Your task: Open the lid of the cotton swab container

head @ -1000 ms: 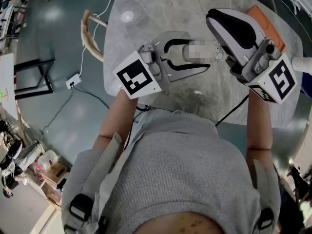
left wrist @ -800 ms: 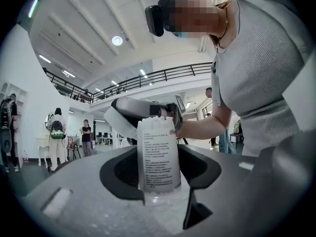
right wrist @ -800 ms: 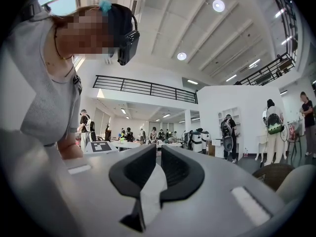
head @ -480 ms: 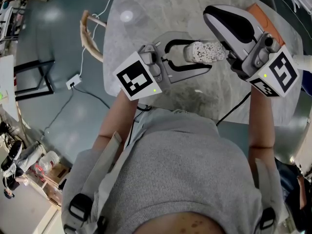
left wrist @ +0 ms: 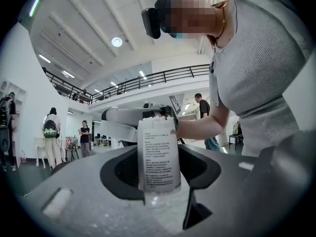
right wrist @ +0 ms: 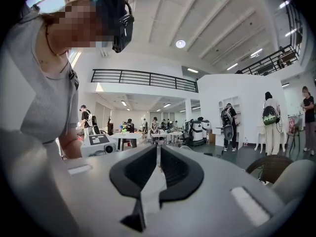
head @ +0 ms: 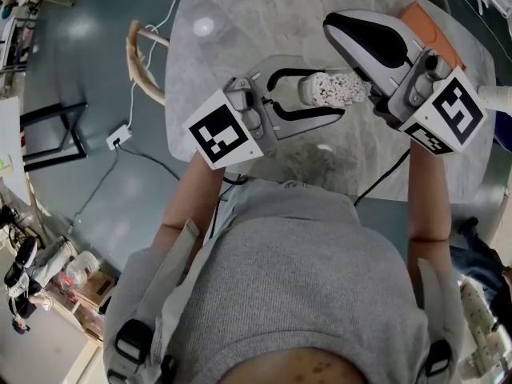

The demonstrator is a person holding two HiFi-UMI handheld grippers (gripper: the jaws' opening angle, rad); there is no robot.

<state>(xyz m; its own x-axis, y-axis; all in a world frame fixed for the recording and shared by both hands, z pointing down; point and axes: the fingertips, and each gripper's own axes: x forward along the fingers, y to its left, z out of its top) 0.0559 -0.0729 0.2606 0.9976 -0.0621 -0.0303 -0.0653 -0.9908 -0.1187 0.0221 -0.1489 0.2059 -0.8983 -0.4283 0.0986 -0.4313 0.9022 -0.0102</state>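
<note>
The cotton swab container [head: 326, 89] sits just above the centre of the head view, lying level over the table [head: 240, 22]. The left gripper [head: 316, 93] is clamped across its body. The right gripper [head: 366, 93] is at the container's cotton-tipped end, on the right. Its jaws have just closed further and stand almost together, with nothing clearly between them. The lid cannot be made out. An orange block [head: 428, 24] at upper right is partly hidden behind the right gripper.
</note>
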